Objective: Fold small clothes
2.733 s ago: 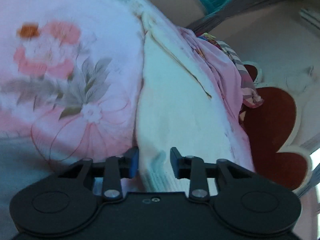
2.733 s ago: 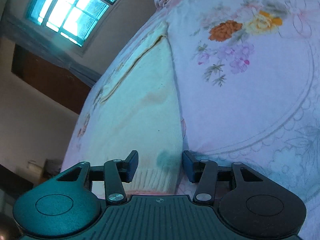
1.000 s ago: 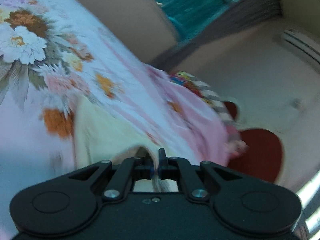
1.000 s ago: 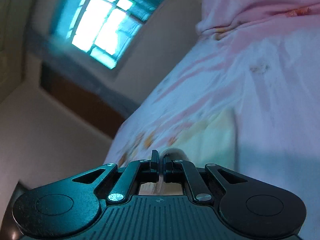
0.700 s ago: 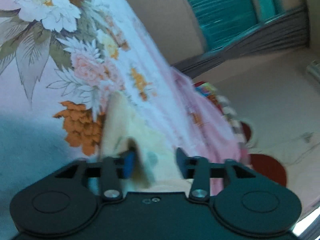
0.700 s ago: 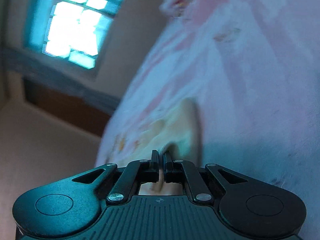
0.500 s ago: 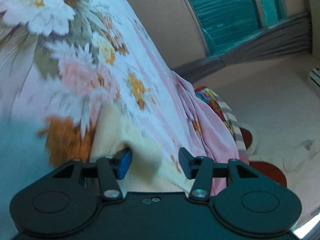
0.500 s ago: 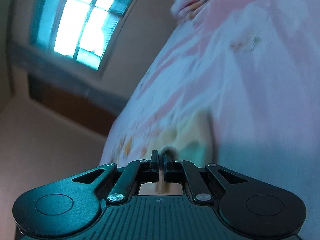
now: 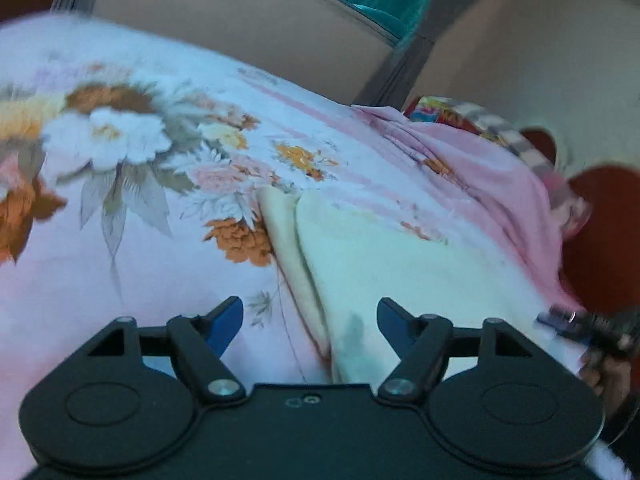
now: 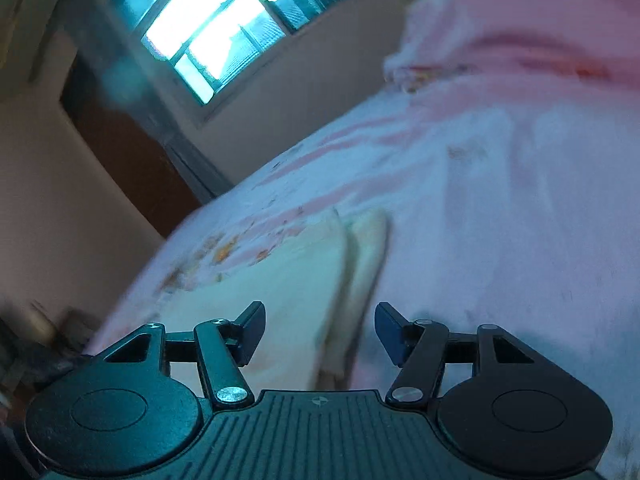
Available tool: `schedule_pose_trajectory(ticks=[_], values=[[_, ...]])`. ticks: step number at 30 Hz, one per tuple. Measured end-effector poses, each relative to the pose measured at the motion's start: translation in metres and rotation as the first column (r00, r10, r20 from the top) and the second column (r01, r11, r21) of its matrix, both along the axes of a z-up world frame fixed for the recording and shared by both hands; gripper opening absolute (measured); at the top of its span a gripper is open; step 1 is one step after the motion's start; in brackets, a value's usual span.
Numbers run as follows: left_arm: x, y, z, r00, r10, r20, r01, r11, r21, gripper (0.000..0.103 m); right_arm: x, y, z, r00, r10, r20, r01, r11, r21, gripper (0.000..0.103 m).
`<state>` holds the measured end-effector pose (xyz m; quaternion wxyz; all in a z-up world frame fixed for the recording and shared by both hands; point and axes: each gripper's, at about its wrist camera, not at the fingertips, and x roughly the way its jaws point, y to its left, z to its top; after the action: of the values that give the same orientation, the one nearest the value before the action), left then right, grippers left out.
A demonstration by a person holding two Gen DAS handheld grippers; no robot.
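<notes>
The cream garment (image 9: 400,264) lies folded on the bed, on the flowered bedspread (image 9: 120,184), with its upper layer set a little back from the lower one, so a strip of the under layer shows along one side. In the right wrist view the same doubled edge (image 10: 360,264) runs away from the camera.

The left gripper (image 9: 310,316) has its jaws opening, spread to either side of the near edge of the cloth with the pads clear of it. The right gripper (image 10: 320,326) is the same: jaws opening, the fold's edge between them but not pinched.

What worries me is the release. If either blue pad (image 9: 226,320) drags on the knit as the hands pull away, the top layer could slide or flip back and undo the fold. The layers are already slightly off, so a later fold over them may come out crooked. The soft bedspread could ruck up under the garment too. The other gripper (image 9: 588,326) shows at the garment's far corner, so the two could knock together.
</notes>
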<state>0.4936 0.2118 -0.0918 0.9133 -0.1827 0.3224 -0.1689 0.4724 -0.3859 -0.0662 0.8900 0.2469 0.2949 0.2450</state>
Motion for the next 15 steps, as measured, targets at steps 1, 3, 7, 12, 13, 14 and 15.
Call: schedule_pose_trajectory(ticks=[1, 3, 7, 12, 13, 14, 15], values=[[0.005, -0.004, 0.003, 1.000, 0.005, 0.029, -0.004, 1.000, -0.014, 0.061, 0.006, 0.008, 0.003, 1.000, -0.006, 0.028, 0.007, 1.000, -0.027, 0.061], [0.026, -0.014, 0.008, 0.998, 0.001, 0.065, 0.001, 1.000, -0.027, 0.056, 0.025, 0.023, 0.008, 0.998, -0.015, 0.056, 0.019, 0.998, -0.059, 0.061], [0.075, -0.043, 0.009, 0.995, -0.048, 0.089, 0.035, 0.989, 0.144, 0.057, 0.082, 0.057, 0.003, 0.998, -0.001, 0.056, 0.010, 0.987, -0.162, 0.041], [0.101, -0.064, -0.005, 0.990, -0.132, 0.048, 0.110, 0.942, 0.318, 0.064, 0.131, 0.084, -0.018, 0.999, 0.052, -0.013, -0.053, 0.962, -0.266, 0.041], [0.103, -0.066, -0.007, 0.989, -0.143, 0.044, 0.120, 0.936, 0.332, 0.062, 0.139, 0.087, -0.023, 0.998, 0.060, -0.018, -0.062, 0.954, -0.294, 0.041], [0.104, -0.065, -0.009, 0.987, -0.155, 0.042, 0.133, 0.933, 0.333, 0.061, 0.140, 0.093, -0.025, 0.998, 0.067, -0.004, -0.065, 0.946, -0.318, 0.035], [0.104, -0.064, -0.009, 0.986, -0.160, 0.043, 0.137, 0.934, 0.330, 0.049, 0.139, 0.097, -0.028, 0.997, 0.083, 0.007, -0.076, 0.942, -0.328, 0.010]])
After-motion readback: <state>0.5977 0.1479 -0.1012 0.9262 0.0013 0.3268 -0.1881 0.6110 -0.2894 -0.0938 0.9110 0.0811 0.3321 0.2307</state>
